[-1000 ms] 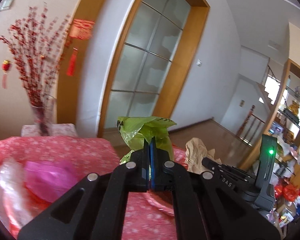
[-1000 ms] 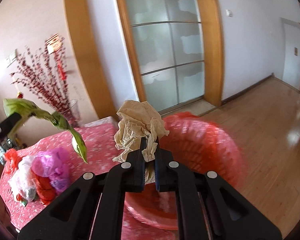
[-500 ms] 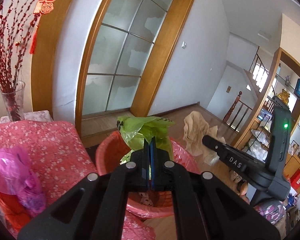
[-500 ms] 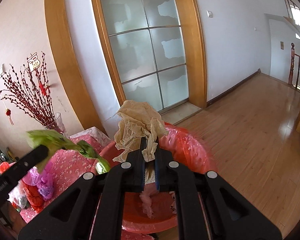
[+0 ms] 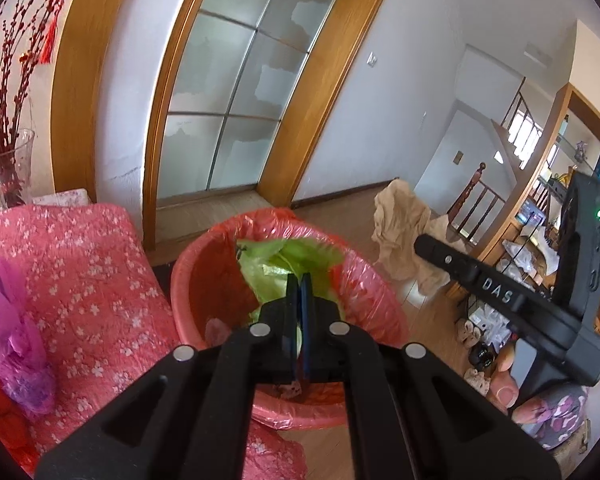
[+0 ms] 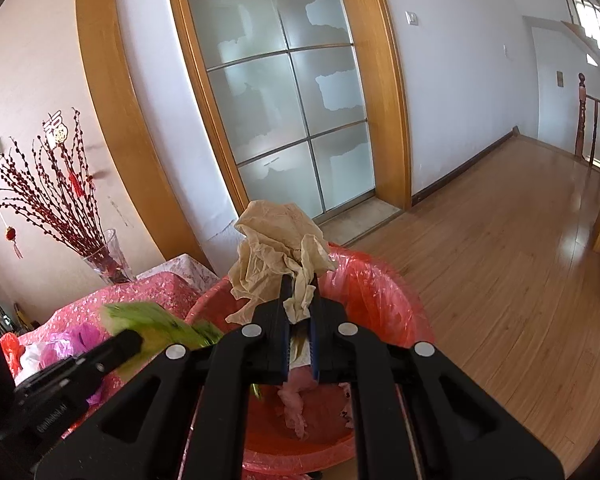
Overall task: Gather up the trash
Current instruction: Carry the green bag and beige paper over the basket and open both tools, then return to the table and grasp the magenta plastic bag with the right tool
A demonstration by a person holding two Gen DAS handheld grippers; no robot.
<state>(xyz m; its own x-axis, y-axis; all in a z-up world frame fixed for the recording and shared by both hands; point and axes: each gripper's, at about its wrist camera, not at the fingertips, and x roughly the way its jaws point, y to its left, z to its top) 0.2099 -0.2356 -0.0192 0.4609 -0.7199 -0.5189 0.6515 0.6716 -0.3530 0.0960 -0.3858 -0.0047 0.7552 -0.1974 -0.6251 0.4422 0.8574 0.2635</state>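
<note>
While pinched, green bag [image 5: 284,264] in left tool [image 5: 298,280], over bin [image 5: 188,280]

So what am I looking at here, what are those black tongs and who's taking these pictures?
No robot: a person holds a hand-held gripper in each hand, with a camera on each looking along its fingers. The left view shows the left hand-held gripper shut on a green bag over the red-lined bin. The right view shows the right hand-held gripper shut on crumpled beige paper above the same bin. Beside it, a pink floral cloth carries more plastic bags.
</note>
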